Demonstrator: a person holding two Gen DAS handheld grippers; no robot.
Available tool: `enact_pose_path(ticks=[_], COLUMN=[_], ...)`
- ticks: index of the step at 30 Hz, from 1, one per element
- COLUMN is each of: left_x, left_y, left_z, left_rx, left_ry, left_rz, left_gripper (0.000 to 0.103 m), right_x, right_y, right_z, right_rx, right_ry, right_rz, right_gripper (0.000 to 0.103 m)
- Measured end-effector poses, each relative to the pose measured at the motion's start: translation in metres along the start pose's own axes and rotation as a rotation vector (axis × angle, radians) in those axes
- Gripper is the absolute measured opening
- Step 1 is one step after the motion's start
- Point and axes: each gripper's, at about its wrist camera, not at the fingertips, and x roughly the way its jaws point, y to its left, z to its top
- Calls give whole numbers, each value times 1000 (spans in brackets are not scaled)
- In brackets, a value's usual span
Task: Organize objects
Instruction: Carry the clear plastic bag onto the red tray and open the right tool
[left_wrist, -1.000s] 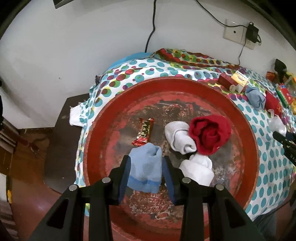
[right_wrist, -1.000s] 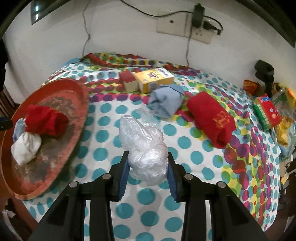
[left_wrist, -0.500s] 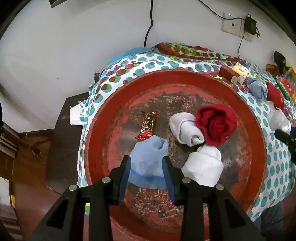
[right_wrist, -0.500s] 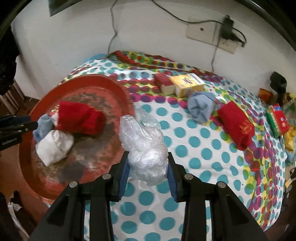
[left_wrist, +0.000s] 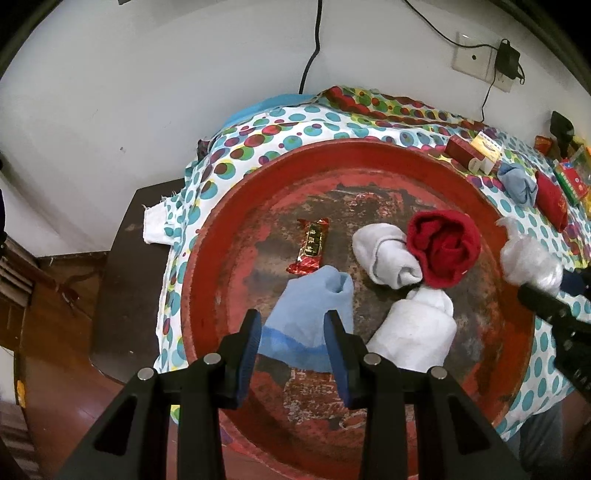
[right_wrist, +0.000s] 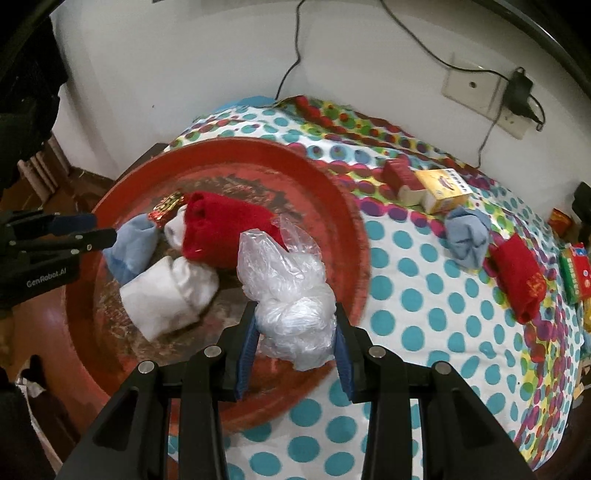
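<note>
A big round red tray (left_wrist: 229, 236) (right_wrist: 343, 206) lies on the spotted tablecloth. In it are a red sock (left_wrist: 443, 251) (right_wrist: 221, 232), two white socks (left_wrist: 384, 254) (left_wrist: 413, 336), a red-gold candy bar (left_wrist: 310, 245) and a light blue sock (left_wrist: 310, 314) (right_wrist: 131, 247). My left gripper (left_wrist: 293, 332) (right_wrist: 105, 227) is shut on the light blue sock, low over the tray. My right gripper (right_wrist: 293, 332) is shut on a crumpled clear plastic bag (right_wrist: 288, 291) (left_wrist: 528, 258) above the tray's right rim.
On the cloth right of the tray lie a red box (right_wrist: 397, 177), a yellow box (right_wrist: 443, 190), a second blue sock (right_wrist: 467, 236), a folded red sock (right_wrist: 517, 277) and a green-red packet (right_wrist: 574, 273). A wall socket with charger (right_wrist: 480, 85) is behind. A dark side table (left_wrist: 136, 258) stands left.
My right gripper has carried the plastic bag leftward from the cloth to over the tray's rim. My left gripper stays shut on the blue sock, shifted slightly in the tray.
</note>
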Motion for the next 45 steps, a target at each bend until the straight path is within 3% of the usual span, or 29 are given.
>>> enact_pose_path(ticks=[14,21,36,45], left_x=[-5,-5,-3,-2], left_y=[9,18,16,9], left_z=[-1,-3,-3,-2], left_rx=[-15,-44,-39,-28], left_ry=[-16,-14,-12,-10], left_rz=[-6,-6,-17,-13], left_gripper=[36,36,36,36], right_x=[23,34,48,43], right_y=[35,38,38,36], right_z=[3,11,31,29], right_rx=[-28,9,10,16], right_ry=[45,60,40,42], right_rz=[12,37,8,17], right_gripper=[35,35,35,41])
